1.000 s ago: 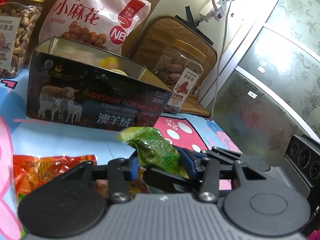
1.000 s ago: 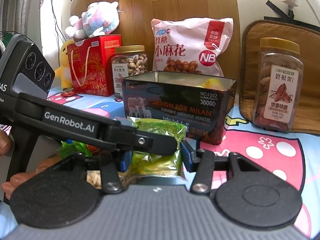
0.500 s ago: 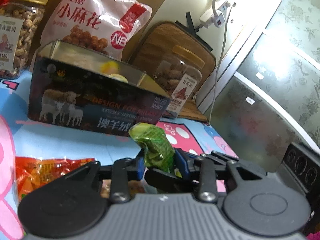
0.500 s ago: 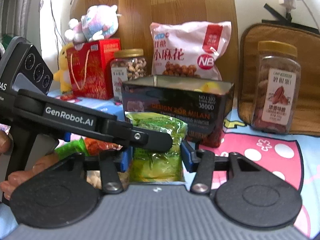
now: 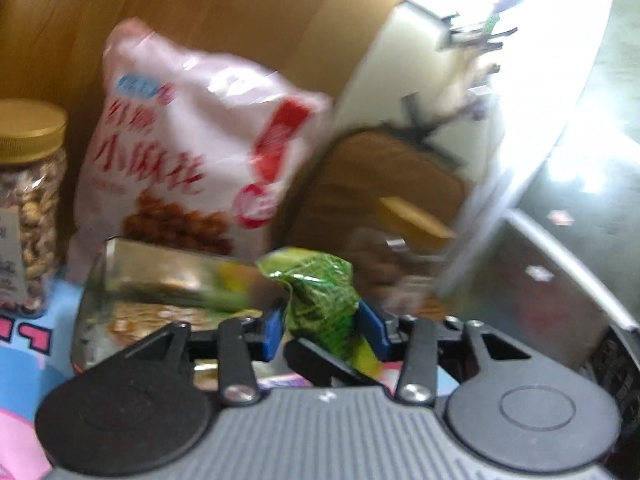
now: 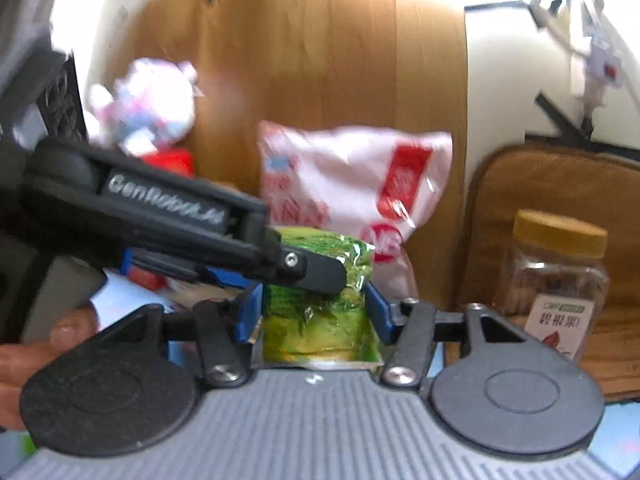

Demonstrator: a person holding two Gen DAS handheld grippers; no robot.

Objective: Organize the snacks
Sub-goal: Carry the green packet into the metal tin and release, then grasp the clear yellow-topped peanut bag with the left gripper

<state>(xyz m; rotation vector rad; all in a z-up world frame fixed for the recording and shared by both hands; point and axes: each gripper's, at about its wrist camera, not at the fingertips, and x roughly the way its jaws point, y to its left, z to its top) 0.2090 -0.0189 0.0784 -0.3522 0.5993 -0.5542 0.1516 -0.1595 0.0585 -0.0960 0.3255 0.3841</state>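
A green snack packet [image 5: 320, 300] hangs in the air between the blue pads of my left gripper [image 5: 322, 330], whose jaws are opening while the pads still touch the packet. The open metal tin [image 5: 120, 264] lies just beyond and below it, with snacks inside. In the right wrist view the same green packet [image 6: 320, 320] fills the gap of my right gripper [image 6: 314, 316]. Its jaws are also opening, with the pads against the packet's sides. The left gripper's black finger [image 6: 316, 272] crosses in front of the packet's top. Both views are blurred.
A pink bag of fried twists [image 5: 192, 152] leans on the wooden board behind the tin. A gold-lidded nut jar [image 5: 28, 200] stands at the left, a pecan jar [image 6: 556, 280] and a brown cushion [image 6: 560, 184] at the right. A plush toy [image 6: 148, 104] sits far left.
Both grippers have risen with the green packet and moved toward the tin. The tin's front face has dropped out of view and its inside now shows.
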